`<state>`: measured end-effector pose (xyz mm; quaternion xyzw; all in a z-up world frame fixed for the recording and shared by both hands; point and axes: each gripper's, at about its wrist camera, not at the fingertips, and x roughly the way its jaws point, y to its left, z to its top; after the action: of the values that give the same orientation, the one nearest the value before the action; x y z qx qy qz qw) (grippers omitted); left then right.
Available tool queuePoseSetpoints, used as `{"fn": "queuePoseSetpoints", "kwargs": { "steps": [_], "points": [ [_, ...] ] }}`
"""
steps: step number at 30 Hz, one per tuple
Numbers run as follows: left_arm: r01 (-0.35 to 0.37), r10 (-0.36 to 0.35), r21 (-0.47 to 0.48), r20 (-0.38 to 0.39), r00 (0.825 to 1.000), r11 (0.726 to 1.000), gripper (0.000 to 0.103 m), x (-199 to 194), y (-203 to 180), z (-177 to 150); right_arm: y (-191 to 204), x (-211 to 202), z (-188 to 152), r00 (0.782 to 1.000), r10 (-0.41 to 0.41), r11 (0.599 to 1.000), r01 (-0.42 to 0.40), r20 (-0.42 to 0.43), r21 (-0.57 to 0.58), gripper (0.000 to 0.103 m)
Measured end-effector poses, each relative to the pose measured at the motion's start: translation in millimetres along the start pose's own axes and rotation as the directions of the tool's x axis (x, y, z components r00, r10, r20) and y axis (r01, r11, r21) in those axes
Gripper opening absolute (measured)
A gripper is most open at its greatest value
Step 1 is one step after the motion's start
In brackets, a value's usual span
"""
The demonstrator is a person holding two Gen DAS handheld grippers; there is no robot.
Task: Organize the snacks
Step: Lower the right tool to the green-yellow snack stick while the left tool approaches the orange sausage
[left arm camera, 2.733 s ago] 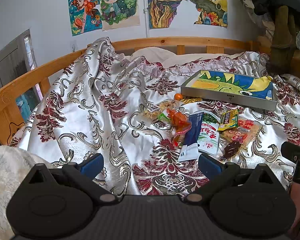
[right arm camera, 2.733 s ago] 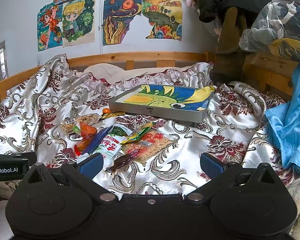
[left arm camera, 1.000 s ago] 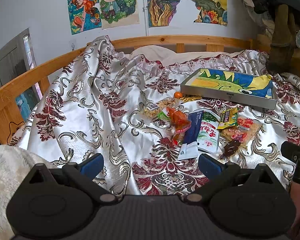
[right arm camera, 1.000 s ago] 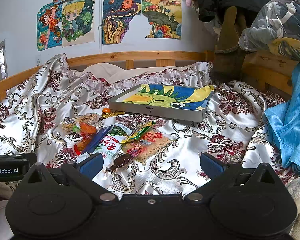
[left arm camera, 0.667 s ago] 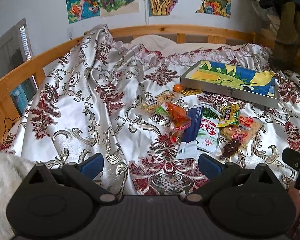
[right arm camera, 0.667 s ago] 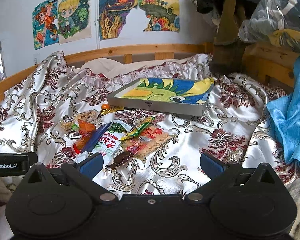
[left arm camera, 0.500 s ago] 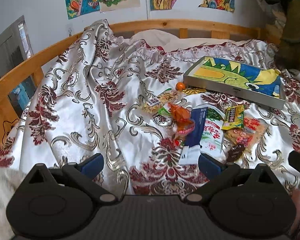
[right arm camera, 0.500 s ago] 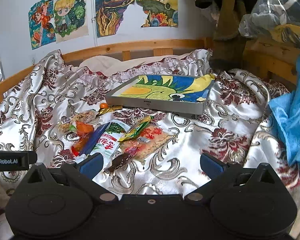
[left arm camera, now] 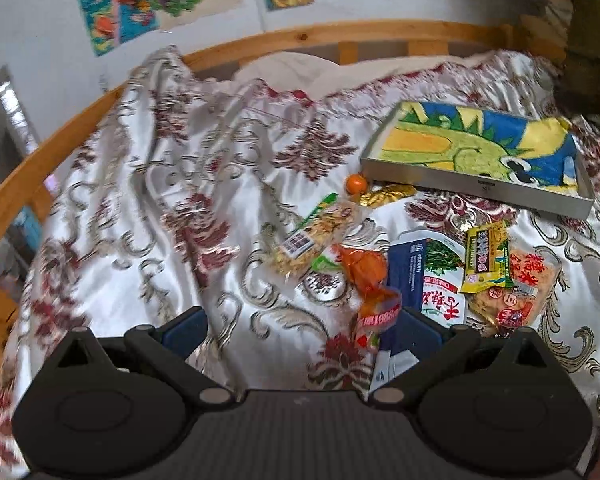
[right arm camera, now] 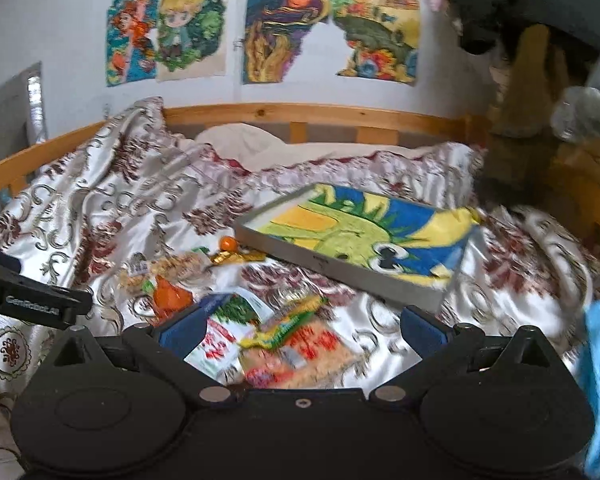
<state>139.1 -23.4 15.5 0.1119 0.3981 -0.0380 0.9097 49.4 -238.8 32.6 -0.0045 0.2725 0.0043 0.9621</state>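
**Both claws closer over the snack pile, nothing gripped**

The snacks (left arm camera: 400, 272) lie scattered on the patterned bedspread (left arm camera: 172, 216), just in front of the shallow grey tray (left arm camera: 476, 184) with the dinosaur picture. Nearest the tray's front left corner sit a small orange ball (left arm camera: 356, 183) and a gold-wrapped sweet (left arm camera: 386, 193), touching or nearly so. Further from the tray come a clear bag of nuts (left arm camera: 320, 236), an orange packet (left arm camera: 370, 276), a blue-and-white pouch (left arm camera: 424, 280), a yellow sachet (left arm camera: 486, 258) overlapping a bag of red-printed crackers (left arm camera: 512, 292).

Compared with half a second ago, both cameras have pushed forward and down: the pile fills more of each view, the tray sits larger, and motion blur smears the bedspread and the packets. In the left wrist view the wall posters (right arm camera: 284, 28) have nearly slid off the top edge.

The left claw (left arm camera: 300, 330) hangs low over the bedspread with its blue pads spread wide, the orange packet's tail lying between them in view, not pinched. The right claw (right arm camera: 300, 330) is likewise spread apart, held above the pouch and crackers, with the tray beyond its right pad. The left tool's black body shows at the left edge of the right wrist view.
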Motion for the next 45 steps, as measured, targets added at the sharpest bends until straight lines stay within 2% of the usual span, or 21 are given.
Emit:
{"fn": "queuePoseSetpoints", "kwargs": {
  "steps": [2, 5, 7, 10, 12, 14, 16, 20, 22, 25, 28, 31, 32, 34, 38, 42, 43, 45],
  "points": [
    [0.033, -0.033, 0.025, -0.012, 0.999, 0.999, 0.103, 11.6, 1.5, 8.2, -4.7, 8.5, 4.6, 0.999, 0.05, 0.999, -0.05, 0.009, -0.007, 0.103],
    [0.09, -0.09, 0.043, -0.003, 0.996, 0.995, 0.103, 29.5, 6.0, 17.8, -9.0, 24.0, 8.8, 0.997, 0.071, 0.997, -0.071, 0.005, -0.019, 0.103],
    [0.133, -0.133, 0.044, 0.006, 0.991, 0.99, 0.103, 40.9, 8.7, 21.3, -14.3, 35.6, 8.5, 0.998, 0.064, 0.998, -0.063, -0.03, 0.015, 0.103],
    [0.23, -0.231, 0.065, 0.0, 0.973, 0.971, 0.103, 53.5, 8.6, 23.2, -25.4, 52.4, 5.1, 0.989, 0.09, 0.99, -0.077, -0.114, 0.117, 0.102],
    [0.255, -0.255, 0.057, -0.014, 0.967, 0.965, 0.103, 61.0, 6.4, 23.4, -31.5, 61.8, 1.9, 0.979, 0.114, 0.979, -0.081, -0.167, 0.189, 0.102],
    [0.279, -0.276, 0.047, -0.063, 0.959, 0.959, 0.102, 68.6, 4.1, 22.8, -34.8, 69.4, -1.5, 0.968, 0.149, 0.965, -0.097, -0.204, 0.245, 0.102],
    [0.305, -0.3, 0.029, -0.108, 0.948, 0.952, 0.102, 75.2, 2.6, 19.8, -35.5, 74.5, -3.2, 0.962, 0.168, 0.959, -0.109, -0.214, 0.261, 0.102],
    [0.309, -0.305, 0.001, -0.154, 0.94, 0.951, 0.102, 79.8, 0.0, 13.0, -36.5, 88.8, -4.3, 0.951, 0.217, 0.952, -0.157, -0.22, 0.263, 0.102],
    [0.34, -0.337, -0.018, -0.185, 0.923, 0.94, 0.102, 80.4, -1.3, 9.7, -37.1, 99.9, -3.6, 0.945, 0.232, 0.95, -0.169, -0.229, 0.263, 0.099],
    [0.407, -0.401, -0.023, -0.223, 0.888, 0.913, 0.101, 83.4, -6.7, 6.6, -37.9, 116.7, -1.7, 0.937, 0.257, 0.943, -0.19, -0.235, 0.274, 0.095],
    [0.436, -0.425, -0.018, -0.26, 0.867, 0.9, 0.096, 91.1, -13.0, 5.1, -37.5, 130.8, -0.1, 0.925, 0.3, 0.929, -0.227, -0.233, 0.294, 0.086],
    [0.464, -0.456, -0.05, -0.303, 0.837, 0.884, 0.084, 100.5, -14.3, 3.7, -36.3, 141.4, 0.1, 0.921, 0.311, 0.923, -0.234, -0.234, 0.305, 0.078],
    [0.47, -0.465, -0.064, -0.313, 0.828, 0.88, 0.083, 103.9, -13.8, 3.3, -36.4, 144.9, -0.6, 0.92, 0.31, 0.922, -0.229, -0.241, 0.311, 0.076],
    [0.473, -0.475, -0.088, -0.318, 0.82, 0.877, 0.08, 109.1, -12.6, 2.0, -37.1, 152.1, -3.0, 0.916, 0.306, 0.92, -0.214, -0.261, 0.329, 0.068],
    [0.47, -0.477, -0.108, -0.33, 0.815, 0.876, 0.077, 119.4, -13.6, 2.0, -37.9, 165.8, -8.0, 0.906, 0.307, 0.914, -0.194, -0.293, 0.357, 0.056],
    [0.476, -0.489, -0.127, -0.33, 0.807, 0.87, 0.077, 118.5, -11.5, 3.0, -36.4, 175.2, -9.0, 0.905, 0.31, 0.909, -0.193, -0.291, 0.37, 0.055],
    [0.48, -0.492, -0.119, -0.312, 0.813, 0.869, 0.078, 115.8, -10.5, 4.6, -35.7, 176.3, -8.6, 0.906, 0.309, 0.909, -0.191, -0.29, 0.371, 0.055],
    [0.461, -0.472, -0.111, -0.28, 0.836, 0.881, 0.08, 114.0, -7.3, 7.7, -34.8, 177.2, -8.8, 0.906, 0.308, 0.911, -0.193, -0.291, 0.365, 0.055]
  ]
}}
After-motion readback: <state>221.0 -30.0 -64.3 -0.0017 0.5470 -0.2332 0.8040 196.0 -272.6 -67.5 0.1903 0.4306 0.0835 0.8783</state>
